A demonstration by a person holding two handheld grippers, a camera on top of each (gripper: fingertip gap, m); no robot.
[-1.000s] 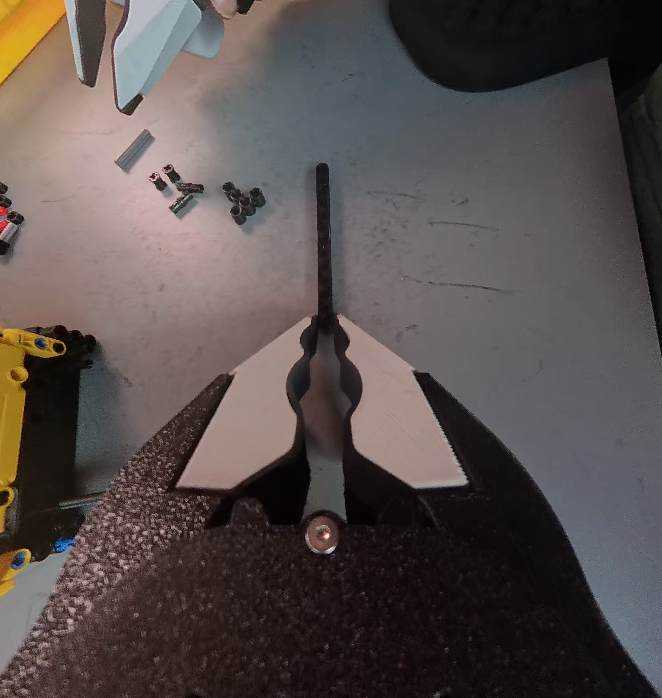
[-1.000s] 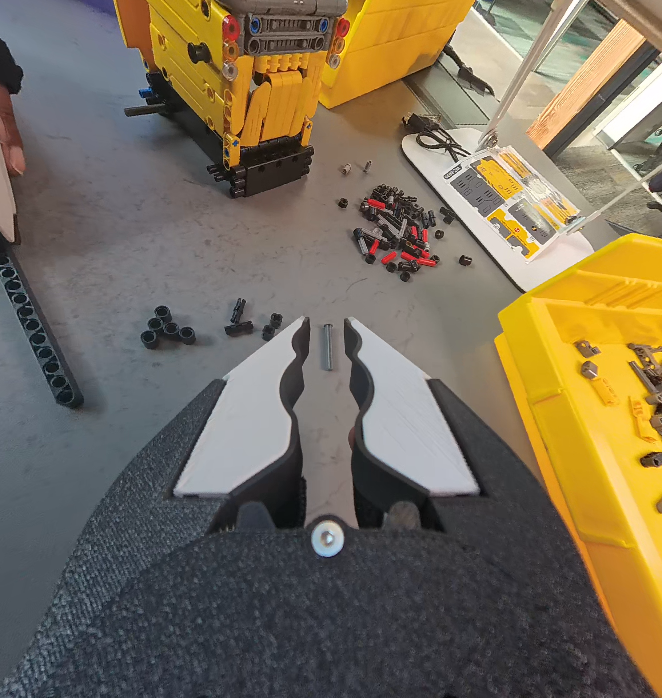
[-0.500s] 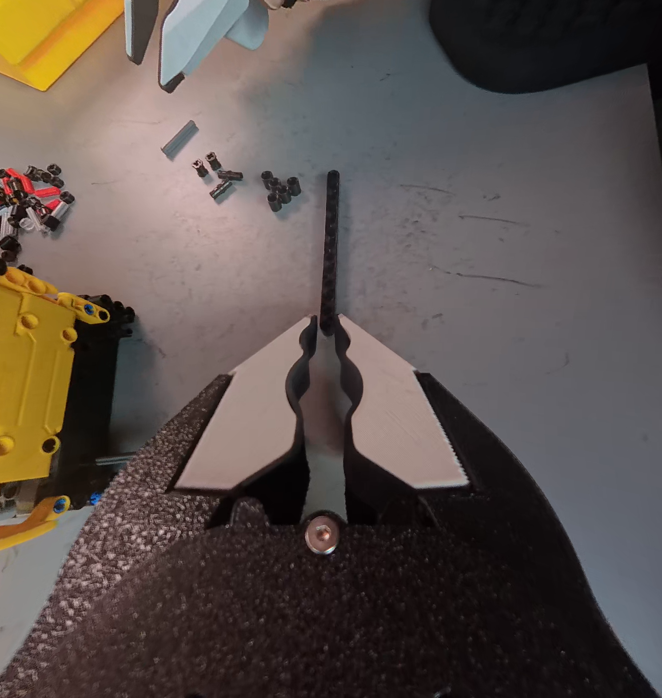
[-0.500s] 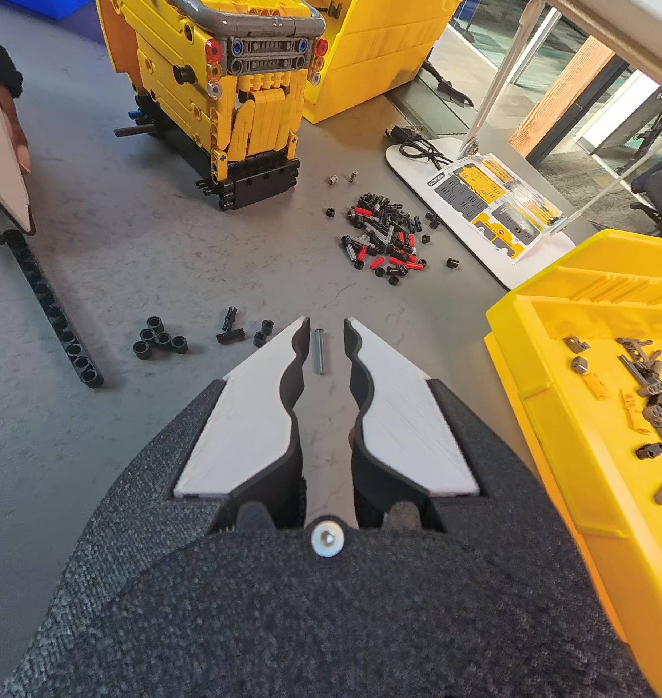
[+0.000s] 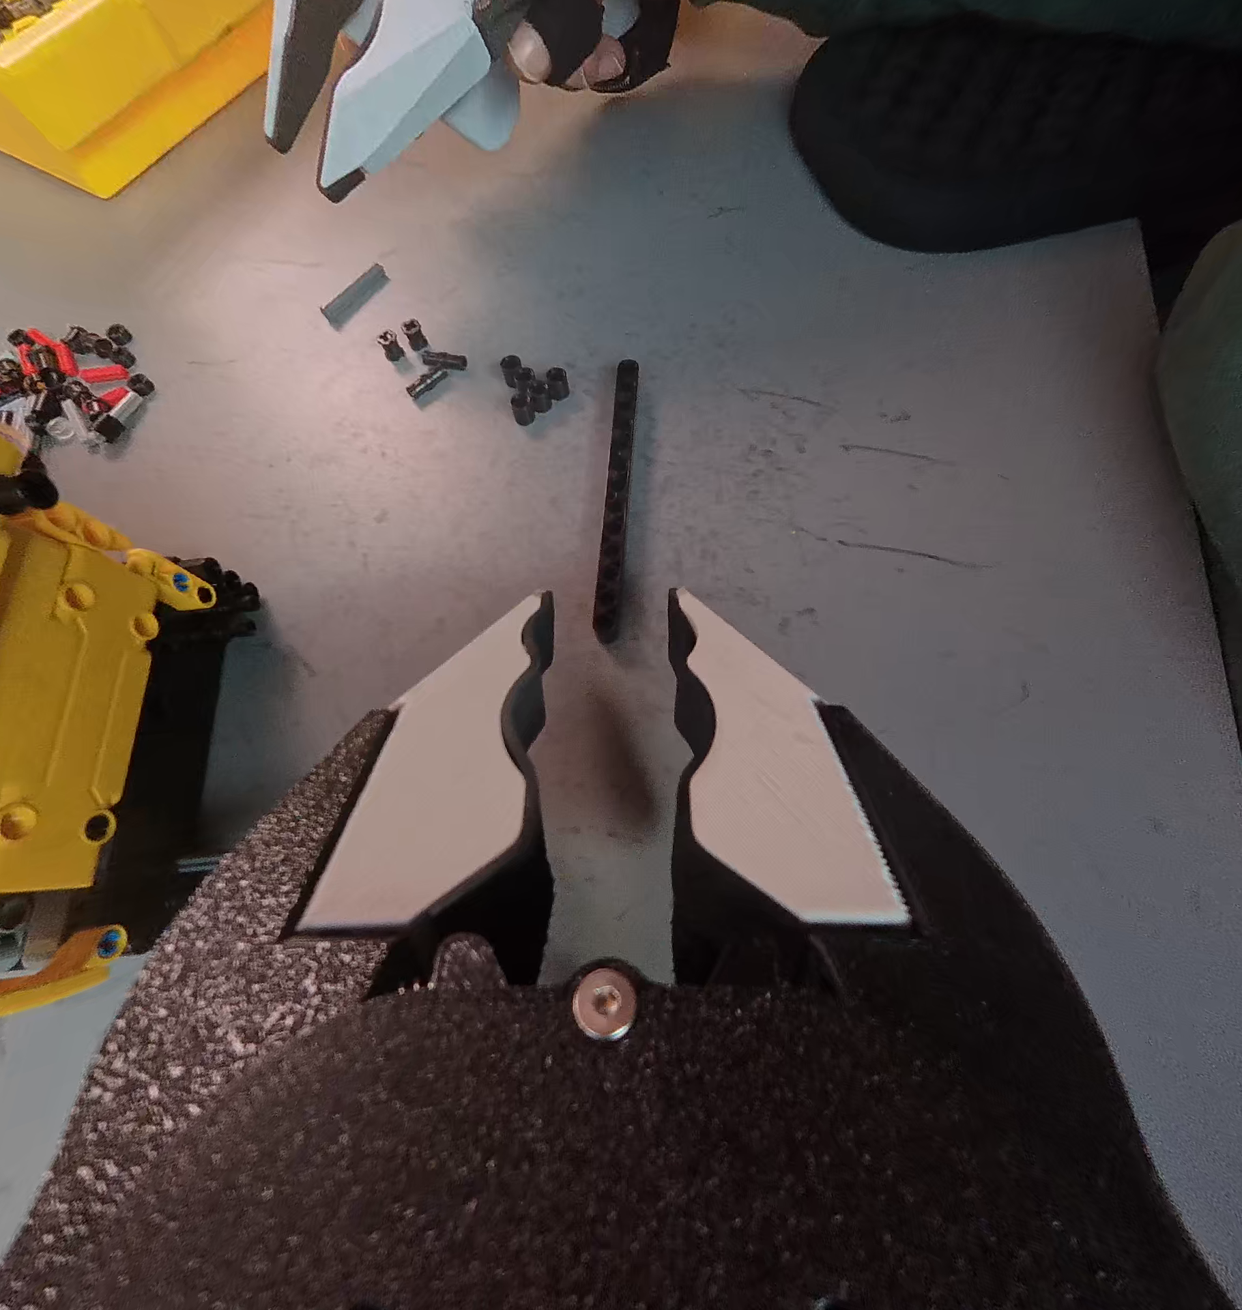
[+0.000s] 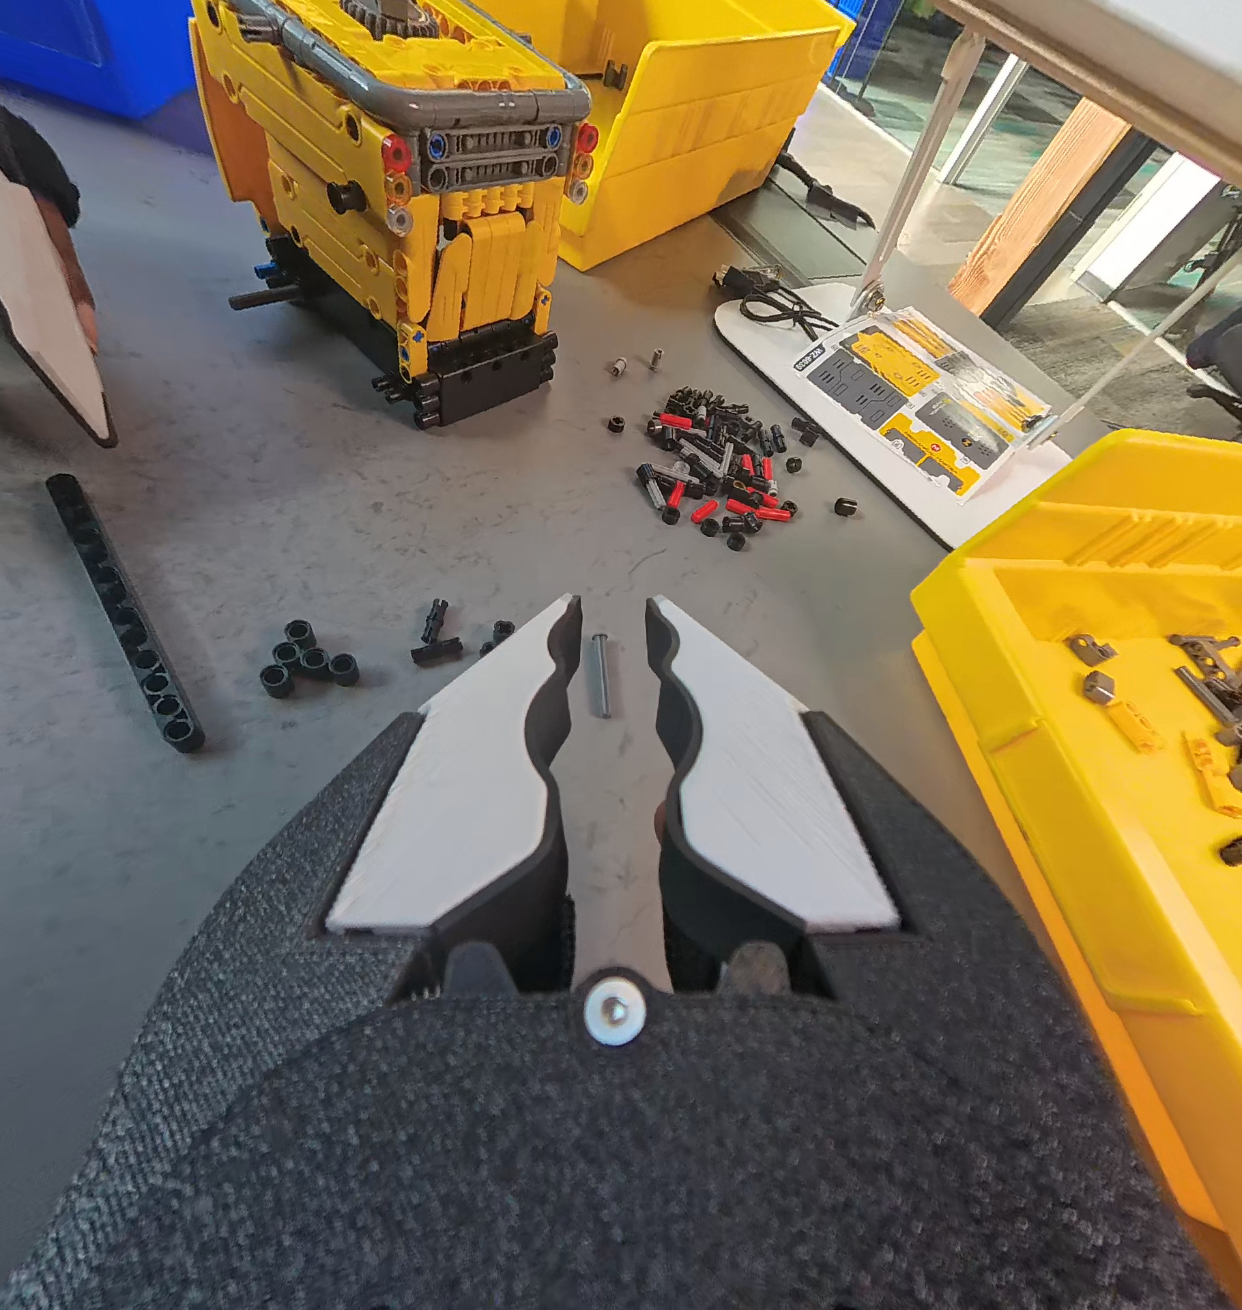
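Releasing: left tool point(image 5: 610, 602) now spread, black beam point(image 5: 617, 500) let go, lying flat on the table point(image 5: 887, 638) | right tool point(image 6: 612, 602) spread, straddling grey axle point(image 6: 600, 673), untouched | yellow model point(image 6: 419, 234) far left.

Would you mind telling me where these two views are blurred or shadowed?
Left wrist view: the yellow model at the left edge is smeared, and a soft shadow lies between the open fingers. Right wrist view: mostly sharp; the grey axle is crisp, and straight edges bow near the borders.
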